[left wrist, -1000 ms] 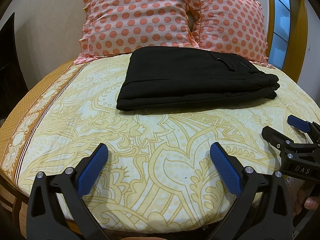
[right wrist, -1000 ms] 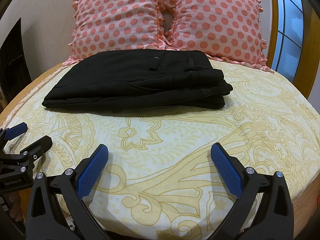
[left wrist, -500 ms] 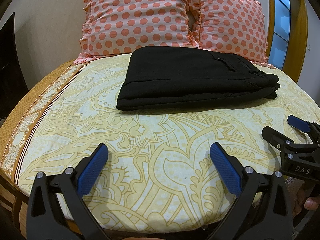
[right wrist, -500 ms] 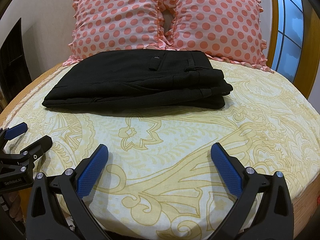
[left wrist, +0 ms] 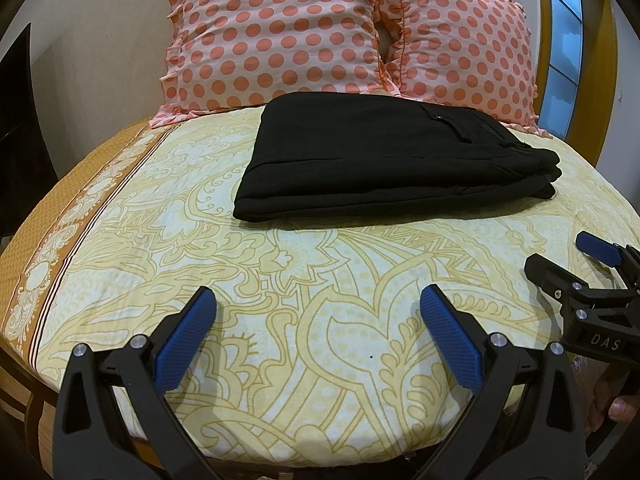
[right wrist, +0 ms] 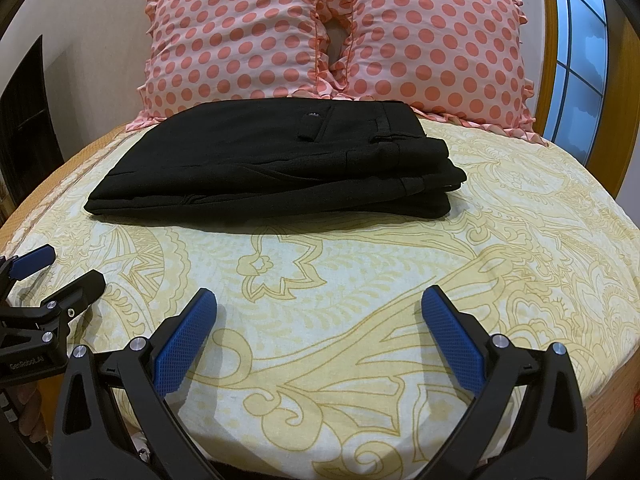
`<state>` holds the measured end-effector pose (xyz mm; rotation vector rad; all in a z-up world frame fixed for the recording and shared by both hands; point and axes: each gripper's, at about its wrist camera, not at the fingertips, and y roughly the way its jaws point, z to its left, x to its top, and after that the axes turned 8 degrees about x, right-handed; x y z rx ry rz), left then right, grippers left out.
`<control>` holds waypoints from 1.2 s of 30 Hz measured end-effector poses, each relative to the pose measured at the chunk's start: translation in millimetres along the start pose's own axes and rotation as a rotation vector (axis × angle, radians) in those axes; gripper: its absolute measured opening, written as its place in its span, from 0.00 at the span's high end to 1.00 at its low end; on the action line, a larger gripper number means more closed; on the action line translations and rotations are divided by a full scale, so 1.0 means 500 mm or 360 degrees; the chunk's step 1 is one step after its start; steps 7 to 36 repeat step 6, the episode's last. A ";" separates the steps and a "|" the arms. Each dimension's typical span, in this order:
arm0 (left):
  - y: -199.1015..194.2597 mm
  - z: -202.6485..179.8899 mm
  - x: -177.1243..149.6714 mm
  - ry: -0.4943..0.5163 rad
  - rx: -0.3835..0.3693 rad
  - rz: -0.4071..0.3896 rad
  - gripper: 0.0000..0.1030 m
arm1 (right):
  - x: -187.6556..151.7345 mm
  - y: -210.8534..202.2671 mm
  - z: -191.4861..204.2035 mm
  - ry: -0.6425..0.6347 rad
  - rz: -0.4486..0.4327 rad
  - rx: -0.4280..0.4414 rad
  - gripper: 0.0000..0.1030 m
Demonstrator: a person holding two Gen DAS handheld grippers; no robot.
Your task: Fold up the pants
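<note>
Left gripper with fingers spread wide, holding nothing. Black pants folded flat on the bed, near 2 pillows; soft and floppy, best pinched at thick edges. Right gripper spread wide too, empty.

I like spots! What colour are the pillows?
Pink pillows with orange-red dots, best in the right wrist view.

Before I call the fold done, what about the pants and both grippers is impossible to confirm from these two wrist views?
- Pants: underside and inner layers, hidden by the top layer in both views.
- Pants' far edge: merges into the pillows, right wrist view.
- Right gripper: cut off by the left view's edge.
- Left gripper: cut off by the right view's edge.
</note>
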<state>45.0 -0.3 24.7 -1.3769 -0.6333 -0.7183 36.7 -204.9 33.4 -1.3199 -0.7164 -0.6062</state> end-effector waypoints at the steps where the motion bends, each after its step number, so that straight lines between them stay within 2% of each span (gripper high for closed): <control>1: 0.000 0.000 0.000 0.0000 -0.0001 0.0000 0.02 | 0.000 0.000 0.000 0.0001 0.0000 0.0000 0.01; 36: 0.000 -0.001 0.000 -0.0002 0.0001 0.0000 0.02 | 0.000 0.000 0.000 0.0001 0.0000 -0.0001 0.01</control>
